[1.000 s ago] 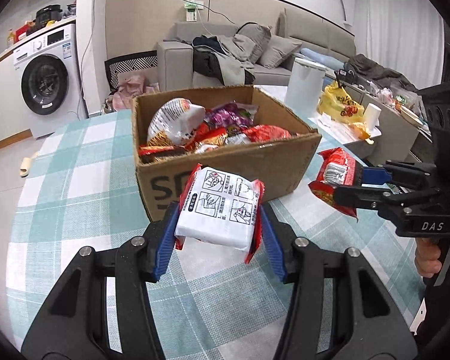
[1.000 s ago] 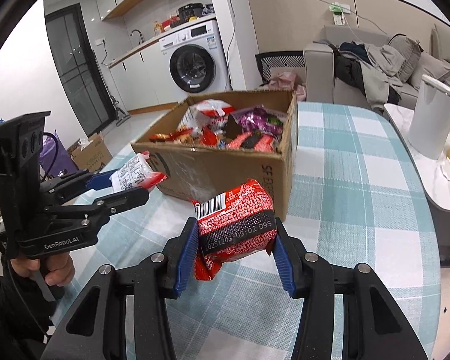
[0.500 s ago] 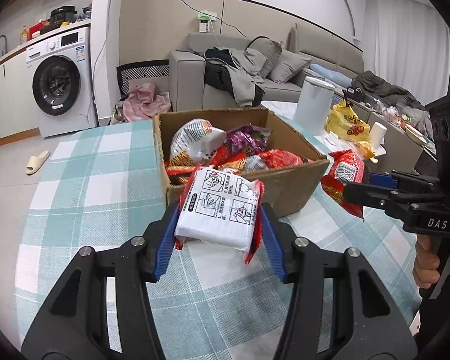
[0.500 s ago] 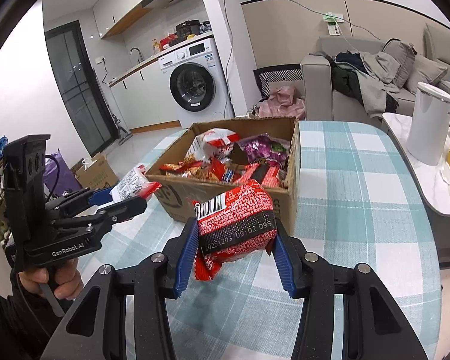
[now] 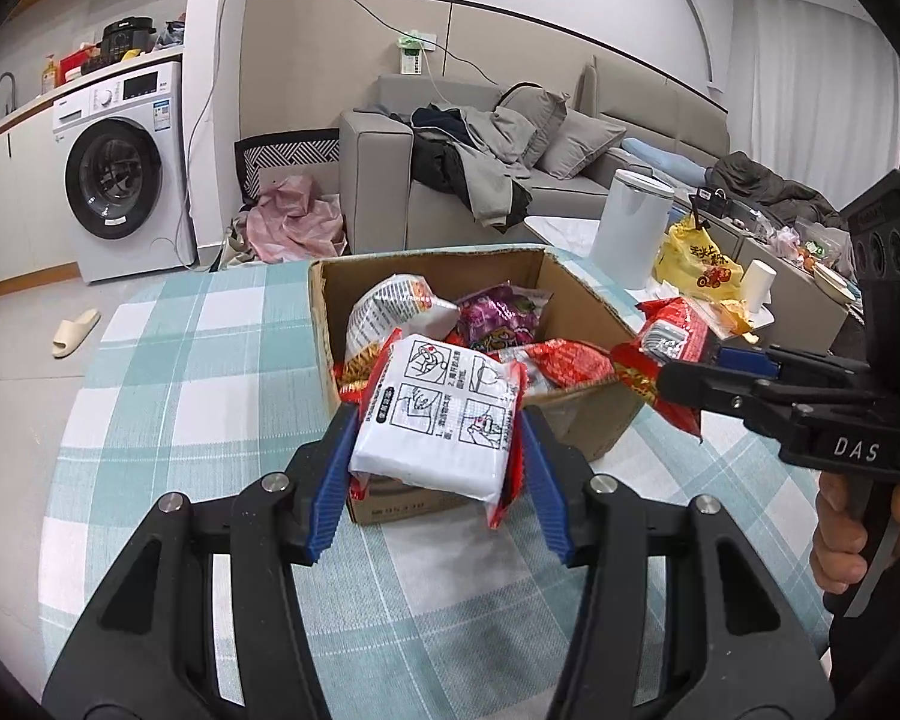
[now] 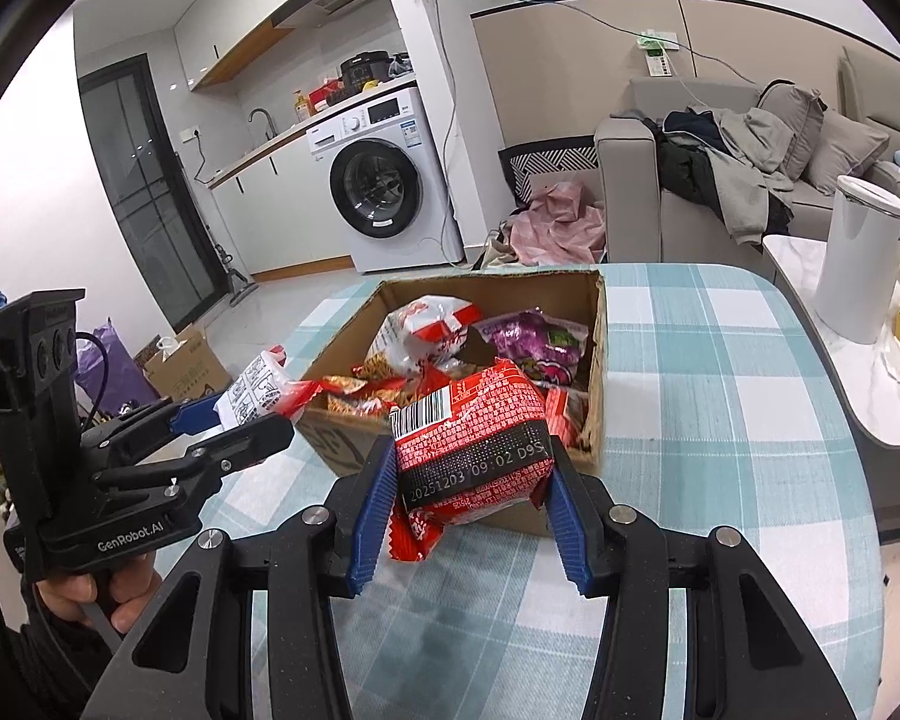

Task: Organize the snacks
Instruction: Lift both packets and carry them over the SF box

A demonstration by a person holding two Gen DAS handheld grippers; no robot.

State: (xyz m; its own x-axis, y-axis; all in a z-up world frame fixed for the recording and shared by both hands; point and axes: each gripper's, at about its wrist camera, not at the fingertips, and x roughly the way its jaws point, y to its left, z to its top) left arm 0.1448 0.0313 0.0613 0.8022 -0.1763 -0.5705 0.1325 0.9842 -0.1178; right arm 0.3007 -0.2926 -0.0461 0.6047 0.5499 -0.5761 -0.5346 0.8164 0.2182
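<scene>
My left gripper (image 5: 437, 438) is shut on a white snack packet (image 5: 441, 420) with red edges and line drawings, held above the near rim of an open cardboard box (image 5: 582, 294) full of snack bags. My right gripper (image 6: 468, 468) is shut on a red snack packet (image 6: 474, 438) with a barcode and date print, also raised in front of the box (image 6: 597, 324). In the left wrist view the right gripper (image 5: 666, 360) holds the red packet (image 5: 669, 336) at the box's right corner. In the right wrist view the left gripper (image 6: 252, 414) holds the white packet (image 6: 258, 387) left of the box.
The box stands on a table with a teal and white checked cloth (image 5: 168, 372). A white cylindrical bin (image 6: 864, 258) and a yellow bag (image 5: 696, 264) sit on a side table at the right. A sofa with clothes (image 5: 486, 162) and a washing machine (image 5: 120, 174) stand behind. A hand (image 5: 846, 534) grips the right tool.
Both grippers have risen with their packets still held, so the inside of the box shows more from above. The box sits lower and nearer in both views.
</scene>
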